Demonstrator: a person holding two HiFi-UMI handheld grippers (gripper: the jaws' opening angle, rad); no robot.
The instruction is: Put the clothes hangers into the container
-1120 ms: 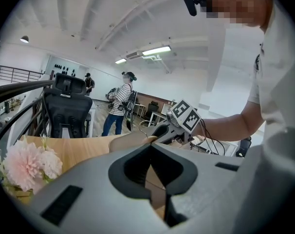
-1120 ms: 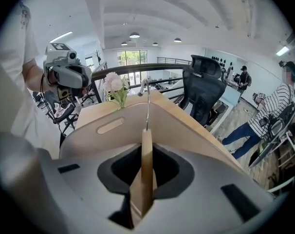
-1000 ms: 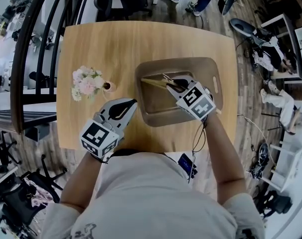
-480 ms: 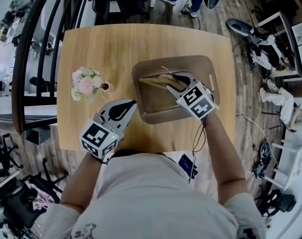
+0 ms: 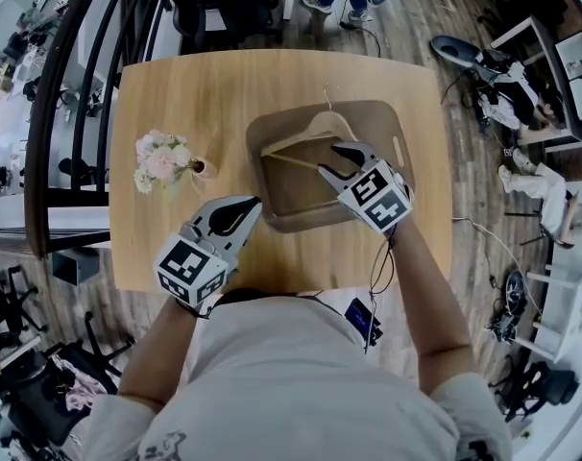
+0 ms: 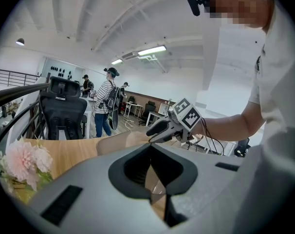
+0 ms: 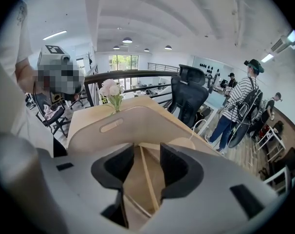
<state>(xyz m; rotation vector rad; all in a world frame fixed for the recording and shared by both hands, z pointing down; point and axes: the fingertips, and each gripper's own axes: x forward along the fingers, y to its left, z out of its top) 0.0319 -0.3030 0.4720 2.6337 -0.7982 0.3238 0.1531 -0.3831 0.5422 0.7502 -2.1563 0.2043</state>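
Head view: I stand at a pale wooden table with a brown tray on it, slightly to my right. One wooden clothes hanger is in the tray. Its left corner is near the tray's left wall, and its wire hook pokes out over the far rim. I cannot tell whether it lies flat on the bottom or leans on the far wall.

My right tongs reach in over the tray from the near side, with their tips at the right end of the hanger's lower bar. In the right gripper view the two dark pads stand well apart. The thin bar runs along the gap between them and touches neither pad, so these tongs are open and hold nothing. The tray's wall with its handle slot rises just beyond them.

My left tongs hang over bare table just left of the tray's near corner, pointing toward it. In the left gripper view their tips meet. Only the rounded hollow behind the tips is left, and nothing is in it, so they are closed on nothing. That view also looks across the tray to the right tongs.

A small vase of pink and white flowers stands on the left part of the table, well apart from the tray. A black office chair sits beyond the table's far edge, and a person in a striped shirt stands farther off.
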